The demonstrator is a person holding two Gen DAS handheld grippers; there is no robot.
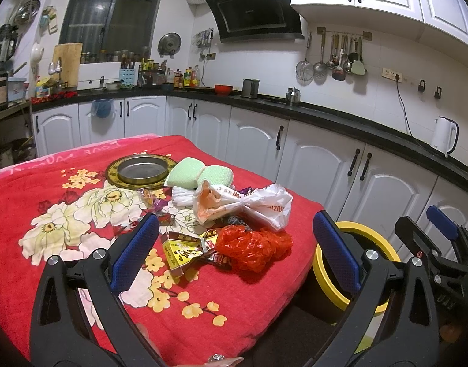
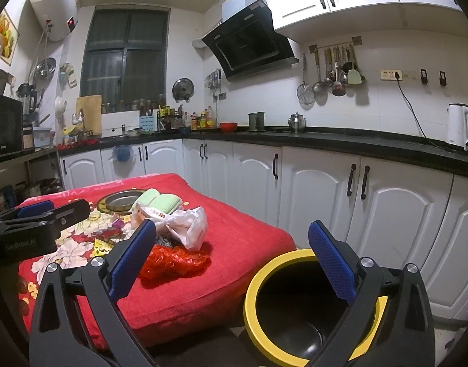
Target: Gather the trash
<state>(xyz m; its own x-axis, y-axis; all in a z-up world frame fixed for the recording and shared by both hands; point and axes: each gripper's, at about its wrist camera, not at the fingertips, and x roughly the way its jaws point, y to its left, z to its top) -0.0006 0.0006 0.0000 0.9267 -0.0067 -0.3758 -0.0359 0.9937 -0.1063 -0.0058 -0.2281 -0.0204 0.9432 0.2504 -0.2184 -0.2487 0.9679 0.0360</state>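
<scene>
A pile of trash lies on the red flowered cloth (image 1: 50, 183): a crumpled red plastic bag (image 1: 253, 247), a white plastic bag (image 1: 252, 203), a yellow-brown wrapper (image 1: 180, 250) and small candy wrappers (image 1: 155, 198). A black bin with a yellow rim (image 2: 255, 278) stands on the floor right of the table. My left gripper (image 1: 235, 241) is open and empty, hovering above the red bag. My right gripper (image 2: 232, 258) is open and empty, held between the table edge and the bin. The red bag (image 2: 175, 261) and white bag (image 2: 185, 224) also show in the right wrist view.
A metal dish on a gold-rimmed plate (image 1: 142, 169) and two green sponges (image 1: 200, 174) sit behind the trash. White cabinets (image 1: 310, 159) with a black counter run behind and to the right. A white kettle (image 2: 458, 127) stands on the counter.
</scene>
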